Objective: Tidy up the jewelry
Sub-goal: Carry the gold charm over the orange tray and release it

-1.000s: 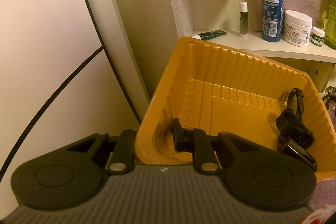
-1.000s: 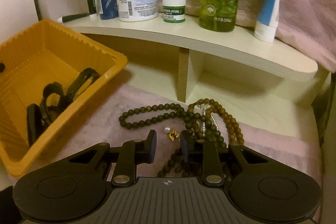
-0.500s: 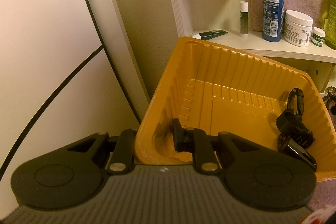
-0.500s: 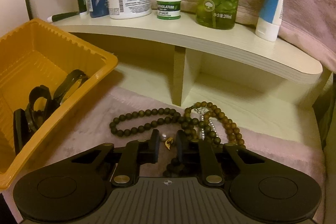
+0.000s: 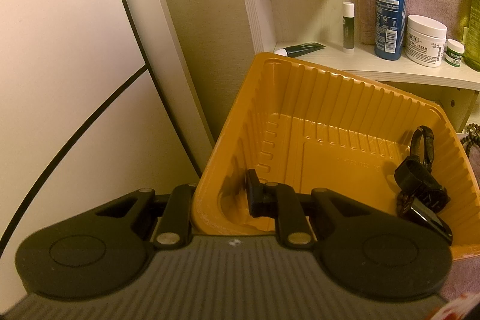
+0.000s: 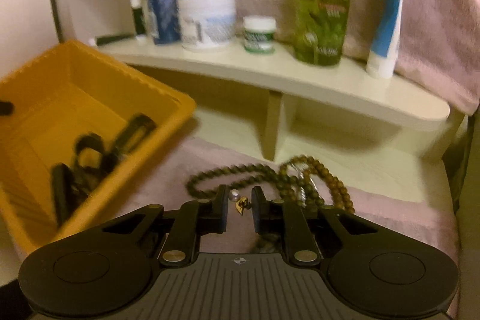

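Left claw (image 5: pixel 222 194): clamped on the near-left wall of the orange tray (image 5: pixel 330 98), one finger inside, one outside. Tray: ribbed plastic, tilted, holding black watches (image 5: pixel 420 185) in its right corner. Right claw (image 6: pixel 238 207): narrowly parted, a small pearl-and-gold earring (image 6: pixel 240 200) between the pads; whether they pinch it is unclear. Dark and brown bead strings (image 6: pixel 300 179) lie just beyond on pink cloth (image 6: pixel 390 215).

So there's an orange plastic tray (image 5: pixel 300 98) with ribbed walls, tipped up at an angle. Piled in its corner are a couple of black watches (image 5: pixel 420 185). Out on the pink towel (image 6: pixel 390 218) lie dark green beads (image 6: pixel 228 174) tangled with brown beads (image 6: pixel 330 179), plus a tiny pearl earring (image 6: pixel 234 195) and a small gold charm (image 6: pixel 242 204) just in front of them.
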